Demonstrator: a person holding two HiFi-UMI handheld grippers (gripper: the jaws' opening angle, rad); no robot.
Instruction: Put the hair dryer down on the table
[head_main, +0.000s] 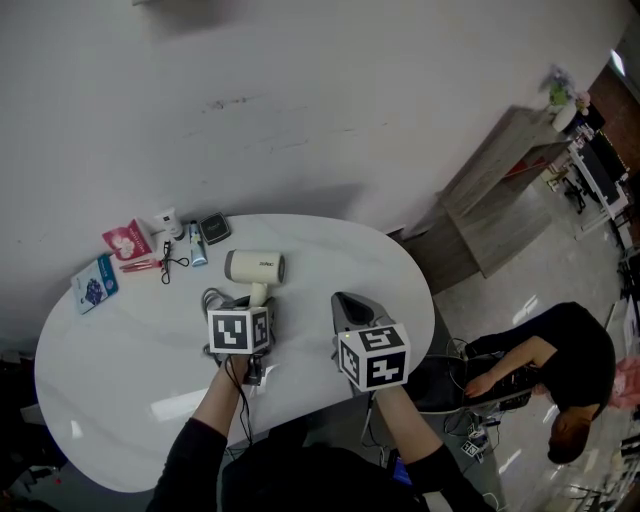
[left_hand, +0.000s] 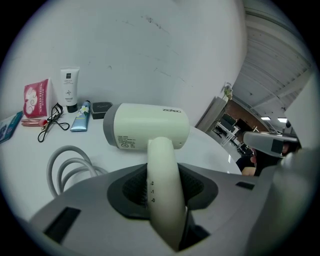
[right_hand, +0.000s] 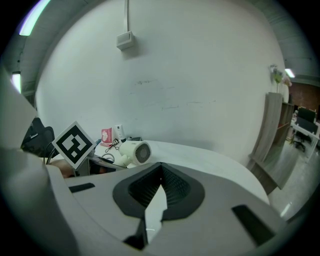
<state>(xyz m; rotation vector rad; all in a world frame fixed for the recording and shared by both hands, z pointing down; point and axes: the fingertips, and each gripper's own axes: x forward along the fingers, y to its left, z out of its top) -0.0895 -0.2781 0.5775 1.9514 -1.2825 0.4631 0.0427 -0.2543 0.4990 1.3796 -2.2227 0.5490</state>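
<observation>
Pinching the fat handle of the cream plastic hair dryer (head_main: 255, 267) with the left tool (left_hand: 161, 182), dark pads snug on both sides of it. Holding the dryer with its round body at the far end, away from the hand, low over the middle of the big white oval worktop (head_main: 120, 400); cannot tell if touching the top or just above it. Holding the right tool (head_main: 345, 305) beside it on the right, near but apart, tips pressed together, nothing inside. Just left of the handle, a grey cord (left_hand: 67, 167) lying in loops on the worktop. Further back, by the wall side, a row of small things: a red paper packet (head_main: 127, 240), a flat blue packet (head_main: 95, 283), a white tube standing on its black cap (left_hand: 70, 89), a little blue tube (left_hand: 80, 121) lying down and a small black square box (head_main: 214, 228). Off to the right, down on the floor, a person in a black top (head_main: 560, 370) bending over, and a long wooden bench (head_main: 500, 190) along the wall.
</observation>
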